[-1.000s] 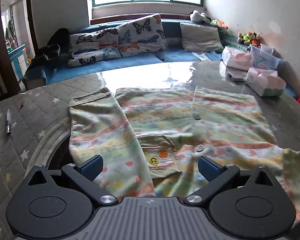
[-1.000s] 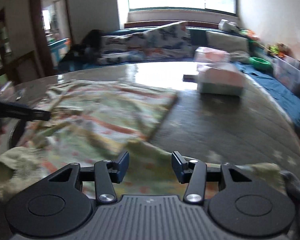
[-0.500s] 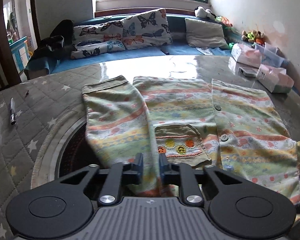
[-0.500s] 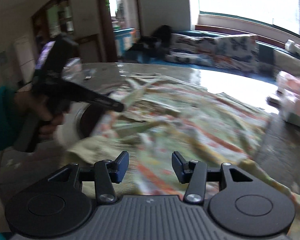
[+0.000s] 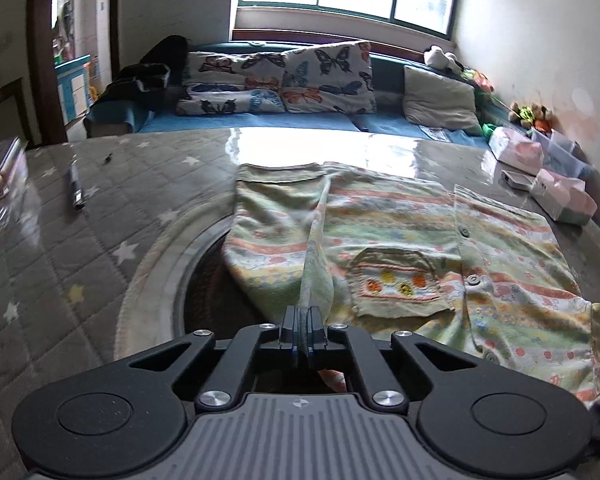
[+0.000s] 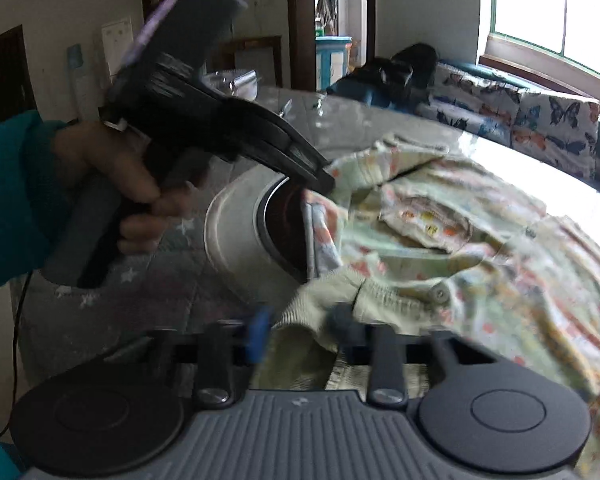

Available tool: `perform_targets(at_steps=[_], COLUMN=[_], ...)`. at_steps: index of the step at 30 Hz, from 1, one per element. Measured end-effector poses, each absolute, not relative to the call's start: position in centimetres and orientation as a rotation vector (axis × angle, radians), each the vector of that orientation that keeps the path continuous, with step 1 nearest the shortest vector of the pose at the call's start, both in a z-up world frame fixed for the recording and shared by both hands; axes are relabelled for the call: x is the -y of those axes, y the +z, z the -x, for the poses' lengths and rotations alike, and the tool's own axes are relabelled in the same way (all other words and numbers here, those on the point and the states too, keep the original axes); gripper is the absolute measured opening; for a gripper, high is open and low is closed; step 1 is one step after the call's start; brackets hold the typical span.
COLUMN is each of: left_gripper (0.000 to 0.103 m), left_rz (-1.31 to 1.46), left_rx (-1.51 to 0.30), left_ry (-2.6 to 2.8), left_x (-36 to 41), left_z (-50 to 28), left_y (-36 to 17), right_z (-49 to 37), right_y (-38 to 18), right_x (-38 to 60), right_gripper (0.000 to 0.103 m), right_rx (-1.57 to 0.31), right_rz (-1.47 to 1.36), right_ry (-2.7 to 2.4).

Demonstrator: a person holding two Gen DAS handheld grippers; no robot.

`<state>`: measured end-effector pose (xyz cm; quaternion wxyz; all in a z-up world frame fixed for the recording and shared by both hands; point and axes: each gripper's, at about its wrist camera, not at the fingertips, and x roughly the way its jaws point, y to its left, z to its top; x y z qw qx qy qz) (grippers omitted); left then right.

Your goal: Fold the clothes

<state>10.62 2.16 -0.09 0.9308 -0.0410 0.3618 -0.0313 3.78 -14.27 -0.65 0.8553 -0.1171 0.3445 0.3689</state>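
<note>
Left tongs [image 5: 303, 334] clamped on the shirt [image 5: 400, 248] hem at 6 o'clock; right tongs [image 6: 300, 332] apart around the collar, blurry; shirt's spread on the counter [image 5: 100, 216]; next up, probably closing right and folding toward 12.

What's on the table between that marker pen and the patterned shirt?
Nothing stands there: only the star-quilted table cover and a pale ring set in it separate the pen from the shirt, in the left wrist view.

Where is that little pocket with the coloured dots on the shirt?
In the left wrist view the pocket sits on the front of the patterned shirt, right of centre, just left of the button row and ahead of the shut left gripper.
</note>
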Motion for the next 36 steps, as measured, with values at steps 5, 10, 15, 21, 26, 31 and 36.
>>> perform_targets(at_steps=[5,10,15,21,26,31,36], left_gripper=[0.002,0.0,0.001,0.019,0.053,0.054,0.053], left_rz=[0.136,0.161,0.147,0.102,-0.021,-0.122,-0.178], left_rx=[-0.722,-0.715,-0.748,-0.711,-0.664,-0.707,-0.776], left_ry=[-0.043,-0.022,0.015,-0.02,-0.059,-0.087,-0.066], left_x=[-3.9,-4.8,-5.8,-4.5,-0.5,2.9,4.0], left_z=[-8.3,-4.9,-2.1,-3.7,-7.5,-12.7,-16.6], left_y=[0.1,0.5,0.6,2.9,4.0,2.5,0.0], right_z=[-3.3,-1.5,0.7,0.1,0.4,0.4,0.2], right_y=[0.5,1.7,0.4,-0.8,-0.8,-0.9,-1.1], right_x=[16.3,18.0,18.0,17.9,18.1,18.4,18.7], right_gripper=[0.004,0.004,0.004,0.006,0.008,0.009,0.01], right_rx=[-0.727,-0.728,-0.765,-0.796,-0.795,-0.796,-0.8], right_rz=[0.206,0.228,0.302,0.281,0.265,0.242,0.218], right_ry=[0.788,0.855,0.903,0.9,0.912,0.922,0.932])
